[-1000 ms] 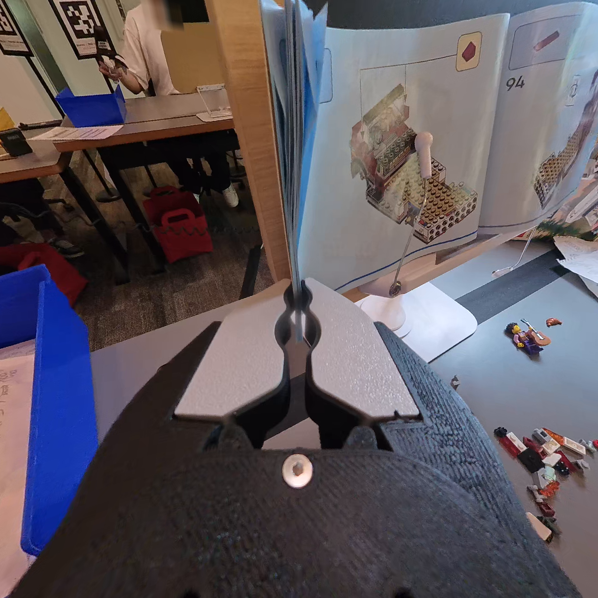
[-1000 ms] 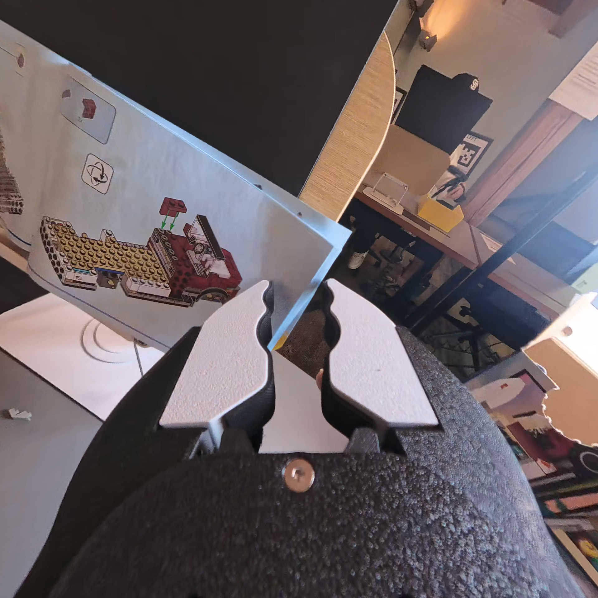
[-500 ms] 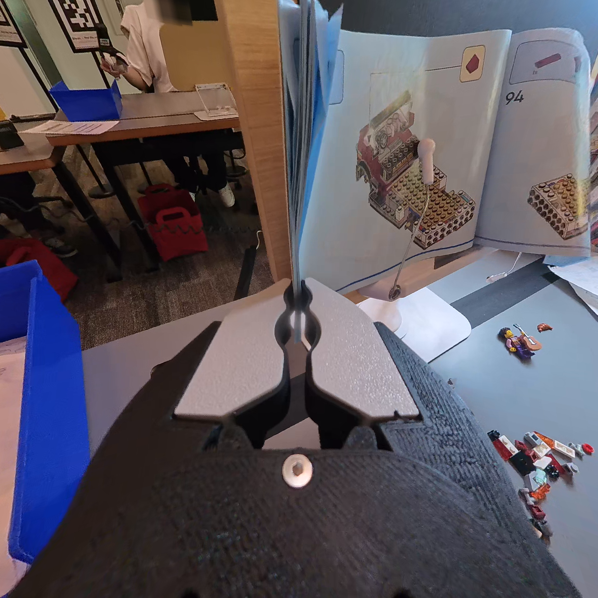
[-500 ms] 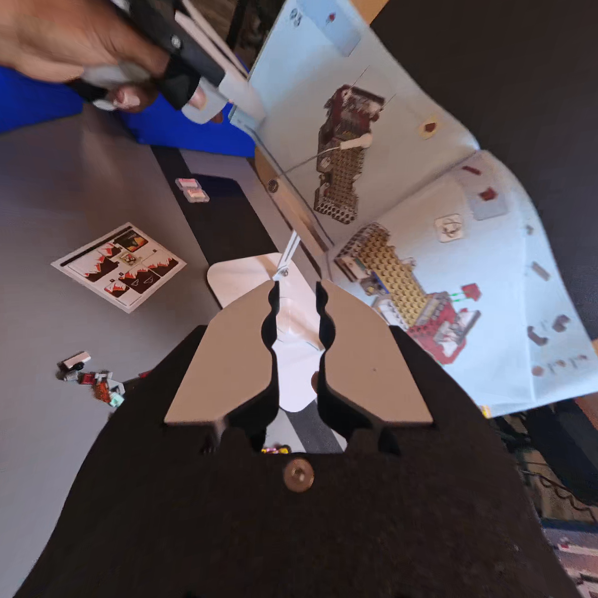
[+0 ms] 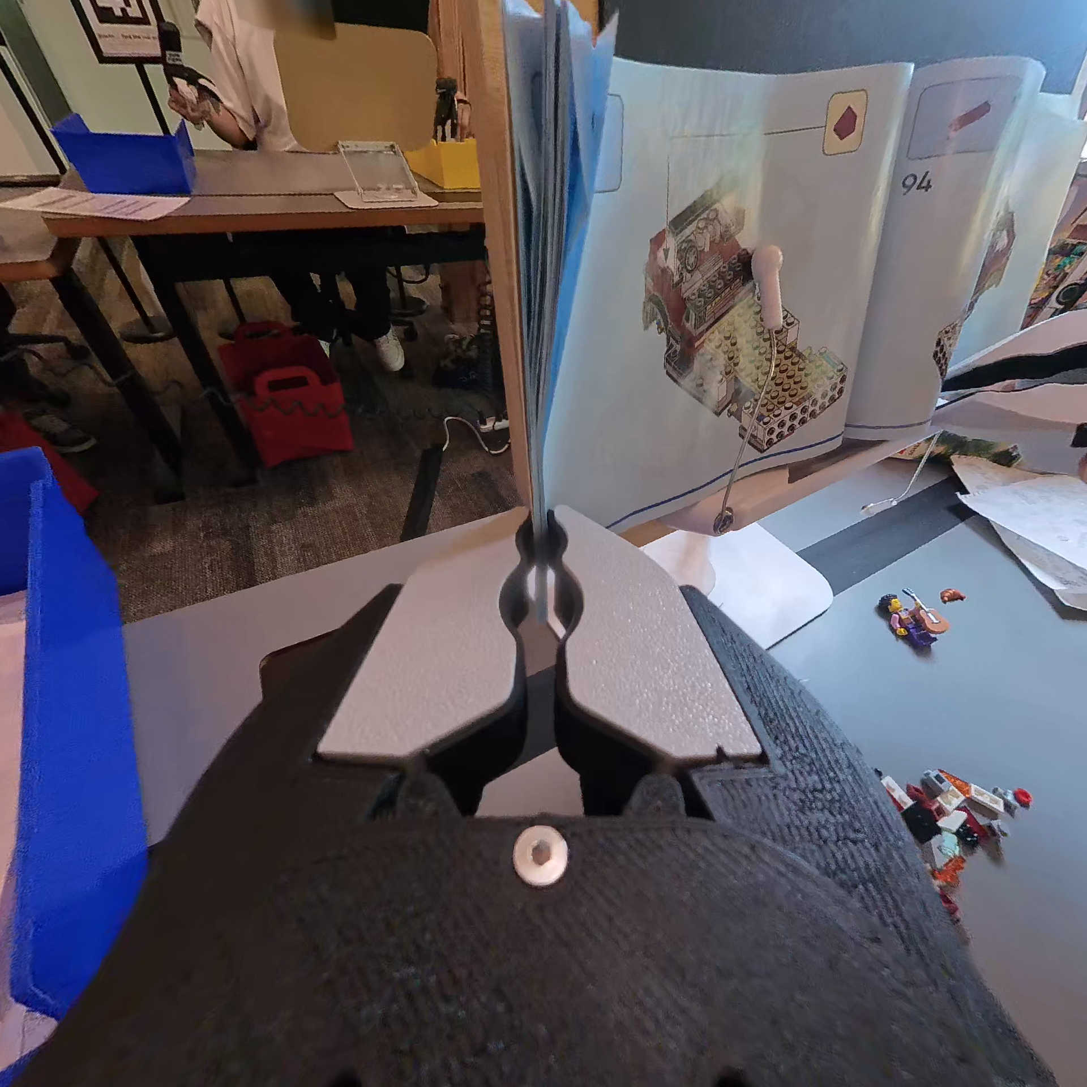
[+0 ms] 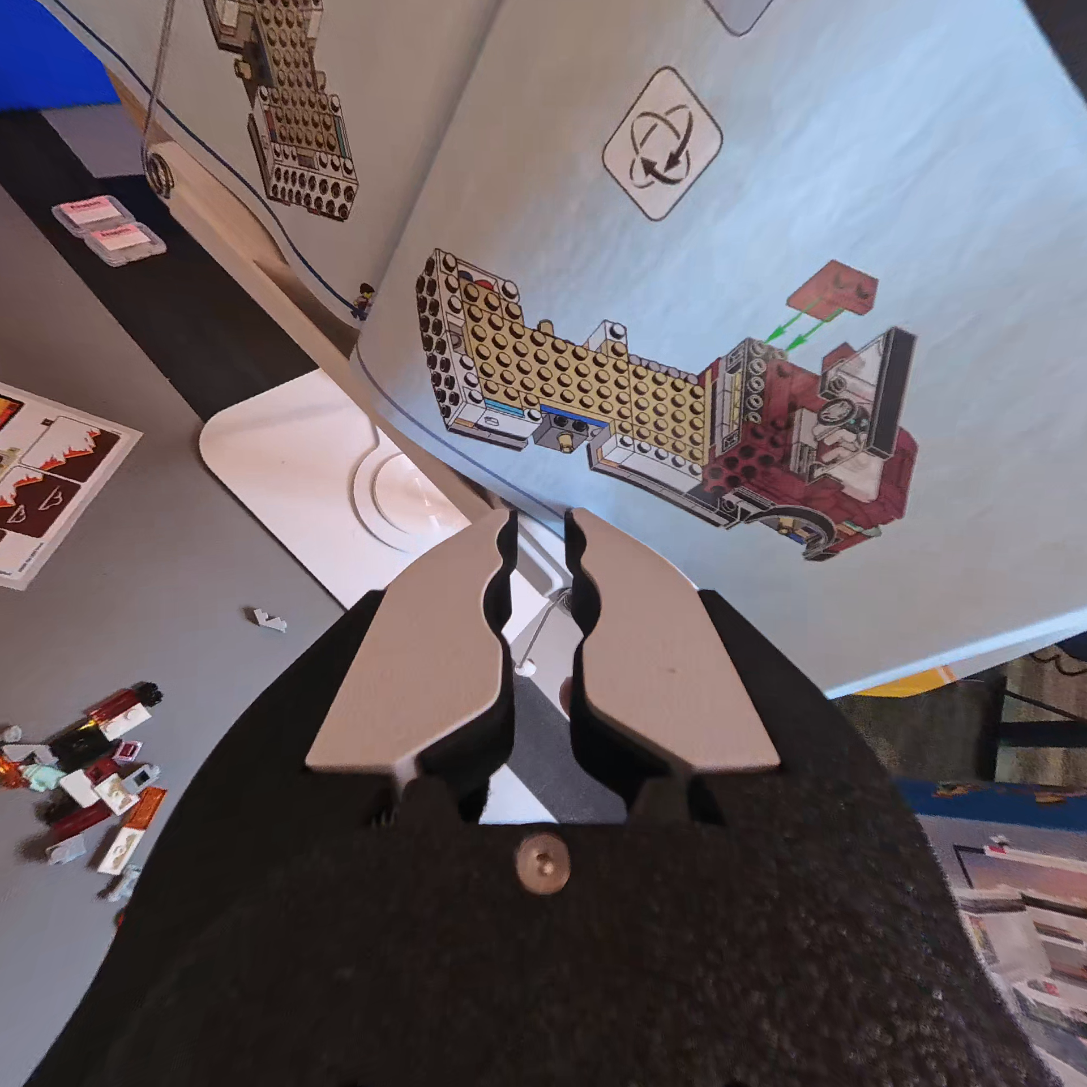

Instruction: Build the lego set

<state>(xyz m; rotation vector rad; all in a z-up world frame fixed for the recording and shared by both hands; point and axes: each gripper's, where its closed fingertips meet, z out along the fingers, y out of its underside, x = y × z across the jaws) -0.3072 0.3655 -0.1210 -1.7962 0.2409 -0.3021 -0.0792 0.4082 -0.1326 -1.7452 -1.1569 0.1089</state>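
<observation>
An open brick-building instruction booklet (image 5: 735,294) stands on a wooden stand with a white base (image 5: 764,582). My left gripper (image 5: 540,517) is shut on the lower edge of a sheaf of its left-hand pages (image 5: 544,294), which stands upright and edge-on to me. A wire page holder with a white tip (image 5: 769,276) lies across the open left page. My right gripper (image 6: 540,517) is open with a narrow gap and holds nothing. It hovers just under the bottom edge of the right page (image 6: 647,294), above the stand's base (image 6: 282,470). A second wire holder (image 6: 535,641) lies flat below its fingers.
Loose small bricks lie in a pile on the grey table (image 5: 953,823) (image 6: 88,782). There is a minifigure (image 5: 912,614), a sticker sheet (image 6: 47,470), two small clear cases (image 6: 109,229) and a grey piece (image 6: 267,619). A blue bin (image 5: 70,706) stands at the left. A person sits at a far desk. Left tips to right tips: about 25 centimetres.
My right gripper left the right page's outer corner, swung over the table and came back under the page's bottom edge, its jaws narrowing on nothing. My left gripper kept its hold on the pages.
</observation>
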